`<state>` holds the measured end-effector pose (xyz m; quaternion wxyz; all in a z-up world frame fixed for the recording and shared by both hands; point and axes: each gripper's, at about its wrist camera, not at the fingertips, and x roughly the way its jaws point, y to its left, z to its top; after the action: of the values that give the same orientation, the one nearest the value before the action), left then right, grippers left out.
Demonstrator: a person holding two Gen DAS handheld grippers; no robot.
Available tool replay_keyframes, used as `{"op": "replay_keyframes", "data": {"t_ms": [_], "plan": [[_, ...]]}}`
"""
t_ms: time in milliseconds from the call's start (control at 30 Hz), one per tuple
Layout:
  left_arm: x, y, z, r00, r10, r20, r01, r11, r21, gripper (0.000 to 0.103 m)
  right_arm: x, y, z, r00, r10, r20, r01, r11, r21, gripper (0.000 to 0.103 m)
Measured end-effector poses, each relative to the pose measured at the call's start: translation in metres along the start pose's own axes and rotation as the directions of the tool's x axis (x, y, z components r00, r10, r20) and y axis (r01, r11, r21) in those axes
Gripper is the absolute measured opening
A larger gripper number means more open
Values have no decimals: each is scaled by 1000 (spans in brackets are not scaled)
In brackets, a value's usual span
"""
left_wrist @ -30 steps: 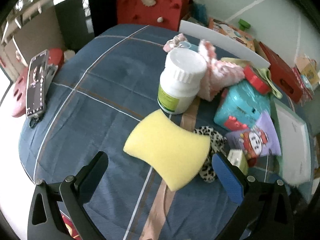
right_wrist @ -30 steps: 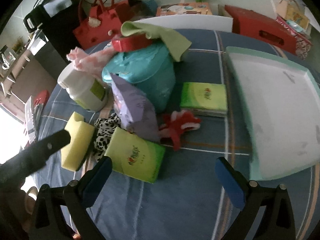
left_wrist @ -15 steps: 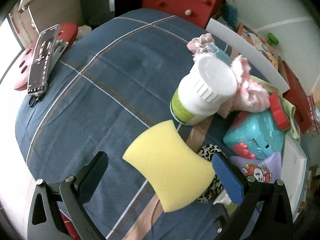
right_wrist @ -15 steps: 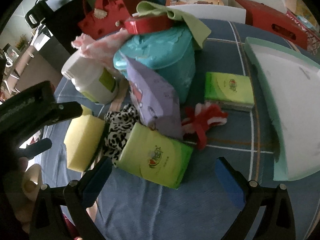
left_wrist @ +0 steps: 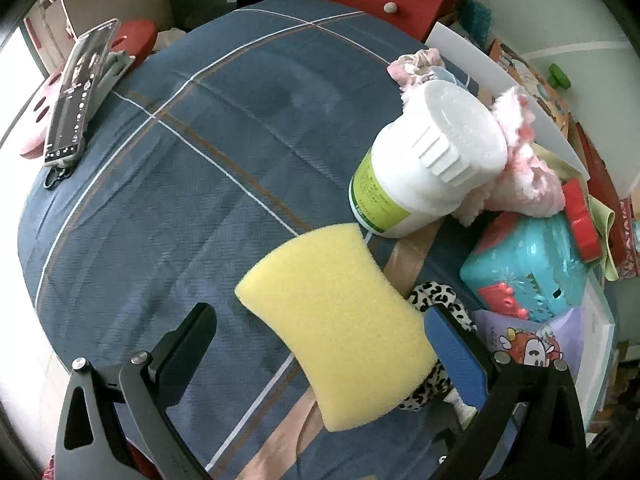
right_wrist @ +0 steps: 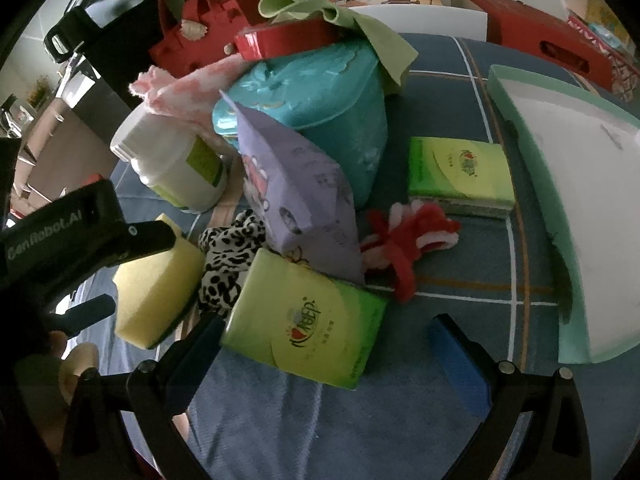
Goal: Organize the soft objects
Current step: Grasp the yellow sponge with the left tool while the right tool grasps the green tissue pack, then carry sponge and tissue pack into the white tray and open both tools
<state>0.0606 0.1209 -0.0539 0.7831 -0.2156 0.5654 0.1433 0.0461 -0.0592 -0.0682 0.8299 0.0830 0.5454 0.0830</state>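
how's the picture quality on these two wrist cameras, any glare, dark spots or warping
Left wrist view: bright, window glare blown out at the left edge, yellow sponge sharp, fisheye bends the blue checked cloth. Right wrist view: dimmer, left gripper a dark shape, white tray curved by distortion.

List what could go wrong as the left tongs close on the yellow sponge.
The left tongs straddle the yellow sponge, and the leopard-print scrunchie lies against its far edge, so it may get pinched too. The white bottle stands close behind; a forward push might tip it. The right tongs hover nearby, so the two might collide.
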Motion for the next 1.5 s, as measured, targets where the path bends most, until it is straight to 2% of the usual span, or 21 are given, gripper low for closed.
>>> {"op": "replay_keyframes", "data": {"t_ms": [200, 333, 367, 467, 600, 700, 933, 1267, 1400, 1500], "plan": [[7, 6, 2, 998, -60, -30, 59, 997, -51, 103, 21, 5, -10, 1000, -2, 3, 2, 1000, 5, 103], [4, 7, 2, 997, -74, -16, 73, 996, -60, 103, 13, 1, -12, 1000, 4, 9, -4, 1000, 6, 103], [2, 8, 2, 997, -77, -10, 77, 995, -62, 101, 12, 0, -11, 1000, 7, 11, -8, 1000, 7, 102], [-6, 10, -2, 996, -90, 3, 90, 994, -59, 81, -1, -2, -14, 1000, 18, 23, -18, 1000, 3, 93], [-9, 10, -6, 995, -101, 1, 101, 994, -43, 77, -8, -2, -18, 999, 26, 23, -26, 1000, -8, 81], [-9, 11, -6, 994, -108, 4, 108, 993, -46, 73, -6, 0, -20, 999, 23, 21, -23, 1000, -12, 76], [-13, 17, -8, 992, -129, 12, 130, 989, -67, 70, -15, 6, -26, 999, 28, 35, -27, 999, -23, 76], [-42, 27, -13, 984, -156, 84, 162, 985, -65, 70, -53, -4, -29, 996, 50, 78, -49, 999, -4, 76], [-58, 25, -13, 976, -183, 115, 190, 981, -47, 70, -76, -16, -26, 993, 3, 120, -6, 1000, 31, 76], [-81, 15, -15, 970, -180, 165, 183, 983, -2, 70, -98, -32, -18, 986, -41, 164, 30, 997, 73, 76]]}}
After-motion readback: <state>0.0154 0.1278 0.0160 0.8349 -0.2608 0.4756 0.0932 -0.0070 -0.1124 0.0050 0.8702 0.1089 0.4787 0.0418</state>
